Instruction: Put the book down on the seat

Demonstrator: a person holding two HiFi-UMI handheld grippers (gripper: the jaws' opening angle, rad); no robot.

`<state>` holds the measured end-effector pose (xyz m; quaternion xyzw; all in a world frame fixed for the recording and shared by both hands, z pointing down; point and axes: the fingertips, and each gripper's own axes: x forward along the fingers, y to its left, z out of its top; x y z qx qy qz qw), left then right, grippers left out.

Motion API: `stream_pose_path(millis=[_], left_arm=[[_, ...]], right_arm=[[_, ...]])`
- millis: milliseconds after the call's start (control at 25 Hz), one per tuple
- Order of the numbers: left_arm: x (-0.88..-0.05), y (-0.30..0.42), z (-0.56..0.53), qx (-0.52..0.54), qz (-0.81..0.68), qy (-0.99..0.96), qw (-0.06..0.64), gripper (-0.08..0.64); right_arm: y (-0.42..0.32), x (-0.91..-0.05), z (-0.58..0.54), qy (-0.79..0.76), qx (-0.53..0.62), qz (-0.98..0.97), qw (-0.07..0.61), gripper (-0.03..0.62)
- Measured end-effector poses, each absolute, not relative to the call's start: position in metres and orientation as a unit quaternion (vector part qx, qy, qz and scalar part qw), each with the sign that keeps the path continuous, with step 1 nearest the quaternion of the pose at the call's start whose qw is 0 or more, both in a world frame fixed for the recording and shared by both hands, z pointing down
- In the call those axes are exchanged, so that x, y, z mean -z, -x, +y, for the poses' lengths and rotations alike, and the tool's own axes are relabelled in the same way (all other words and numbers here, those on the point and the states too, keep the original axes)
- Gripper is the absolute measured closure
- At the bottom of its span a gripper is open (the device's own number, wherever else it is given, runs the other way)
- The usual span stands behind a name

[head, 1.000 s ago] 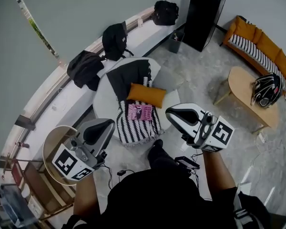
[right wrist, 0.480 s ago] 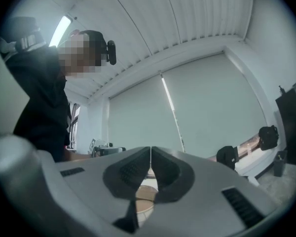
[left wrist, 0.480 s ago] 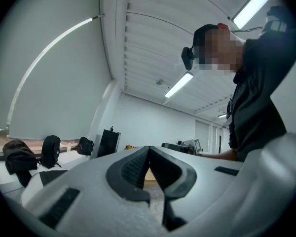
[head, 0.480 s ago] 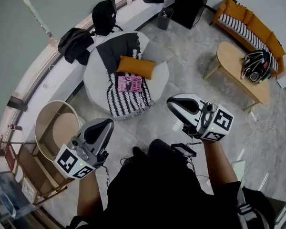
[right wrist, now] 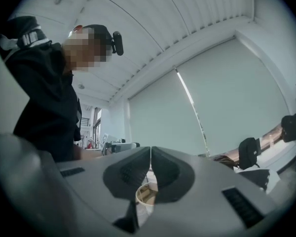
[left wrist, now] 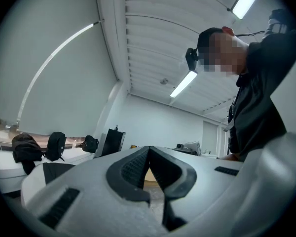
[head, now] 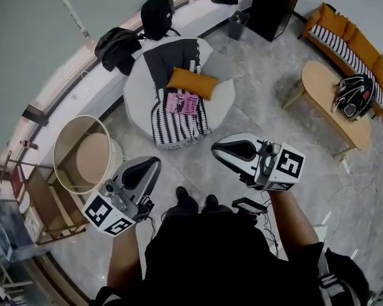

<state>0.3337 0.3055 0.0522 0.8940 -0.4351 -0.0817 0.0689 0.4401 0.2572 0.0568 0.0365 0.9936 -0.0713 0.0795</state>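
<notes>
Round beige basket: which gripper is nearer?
Left. The left gripper is just right of the round beige basket in the head view; the right gripper is much farther right.

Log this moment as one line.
left tool: shut, empty | right tool: shut, empty | pink book: lying on striped blanket on round seat, beside orange cushion

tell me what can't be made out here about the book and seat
- Book cover: head view, too small to read.
- Both gripper views: book not seen; the white jaws fill the lower frame.
- Seat surface under the book: head view, covered by the striped blanket.
- Dark thing on the side table: head view, too small to name.
</notes>
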Motion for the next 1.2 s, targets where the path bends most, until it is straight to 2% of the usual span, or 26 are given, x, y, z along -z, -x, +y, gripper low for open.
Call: stream_pose_path(millis=[320, 680, 1200], left_arm=[[-0.077, -0.383, 0.339, 0.058, -0.432, -0.895, 0.090, 0.535], [-0.073, -0.407, 0.338, 0.064, -0.389, -0.915, 0.082, 0.535], [-0.068, -0.385, 0.344, 0.081, -0.386, -0.915, 0.090, 0.536]], right_arm=[[-0.463, -0.076, 0.314, -0.116, 0.113, 0.983, 0.088, 0.561], [-0.469, -0.072, 0.328, -0.095, 0.095, 0.988, 0.076, 0.561], [-0.445, -0.061, 0.326, -0.084, 0.085, 0.990, 0.079, 0.561]])
